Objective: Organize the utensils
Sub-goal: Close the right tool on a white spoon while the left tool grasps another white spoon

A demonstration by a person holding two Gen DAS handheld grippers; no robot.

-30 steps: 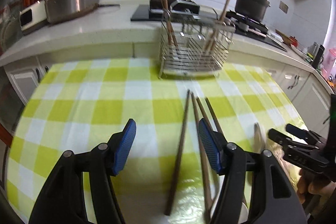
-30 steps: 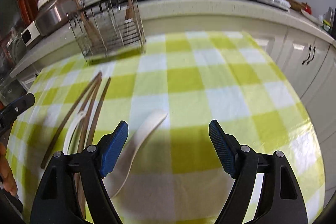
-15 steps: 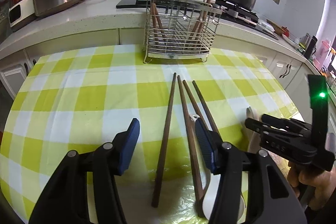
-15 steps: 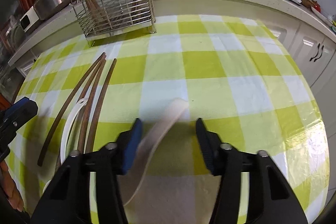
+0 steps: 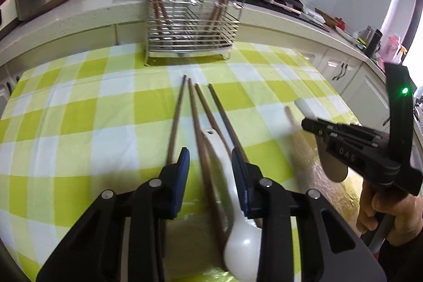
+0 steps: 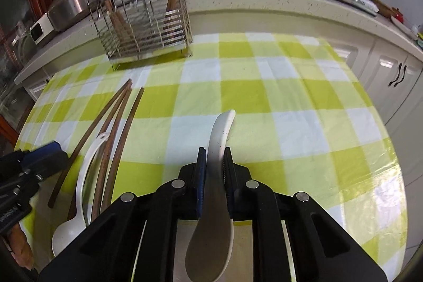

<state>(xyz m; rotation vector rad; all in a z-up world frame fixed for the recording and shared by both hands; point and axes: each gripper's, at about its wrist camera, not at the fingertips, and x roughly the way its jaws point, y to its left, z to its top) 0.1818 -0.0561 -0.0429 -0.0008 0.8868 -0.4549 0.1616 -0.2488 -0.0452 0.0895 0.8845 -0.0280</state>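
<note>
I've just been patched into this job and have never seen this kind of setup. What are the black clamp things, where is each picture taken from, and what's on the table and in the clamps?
There is no robot here. A person holds a hand-squeezed gripper in each hand, and each picture comes from a fisheye camera on one gripper, looking along its jaws.

In the right wrist view, the right gripper has just been closing and now pinches the handle of a white spoon.

In the left wrist view, the left gripper has also been closing, but its jaws only straddle a brown chopstick and a second white spoon; they don't press on them yet.

Four chopsticks lie on the checked tablecloth. The wire utensil rack behind already holds other chopsticks.
</note>
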